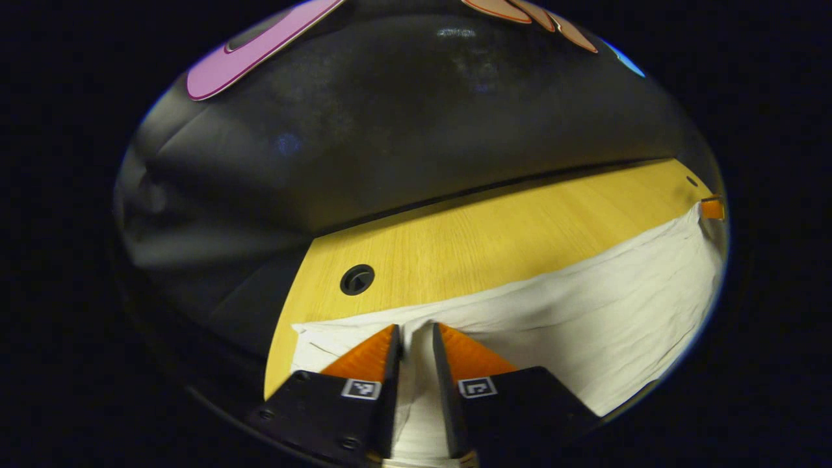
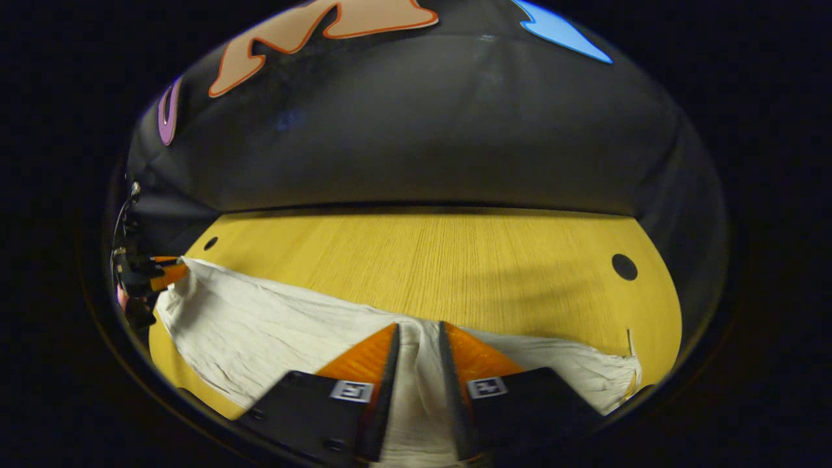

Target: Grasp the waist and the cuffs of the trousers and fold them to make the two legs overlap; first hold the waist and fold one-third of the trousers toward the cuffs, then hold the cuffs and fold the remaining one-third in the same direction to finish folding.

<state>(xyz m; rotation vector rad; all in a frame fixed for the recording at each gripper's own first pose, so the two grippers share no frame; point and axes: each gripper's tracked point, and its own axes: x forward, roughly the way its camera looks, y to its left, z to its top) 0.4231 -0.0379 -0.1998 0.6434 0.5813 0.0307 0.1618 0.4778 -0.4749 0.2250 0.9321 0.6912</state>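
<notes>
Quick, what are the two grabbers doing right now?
Left hand-held gripper: closed on the white trousers, pinching their edge.
Right hand-held gripper: closed on the same trousers' edge.

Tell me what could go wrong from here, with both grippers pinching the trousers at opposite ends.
1. The left gripper and right gripper each pinch only a narrow bunch of the white trousers; thin cloth could slip out when lifted.
2. The fabric between them looks wrinkled and slack, so the fold may land creased or with the legs misaligned.
3. The trousers lie near the front edge of the table; uneven pulling might drag part of them off.
</notes>
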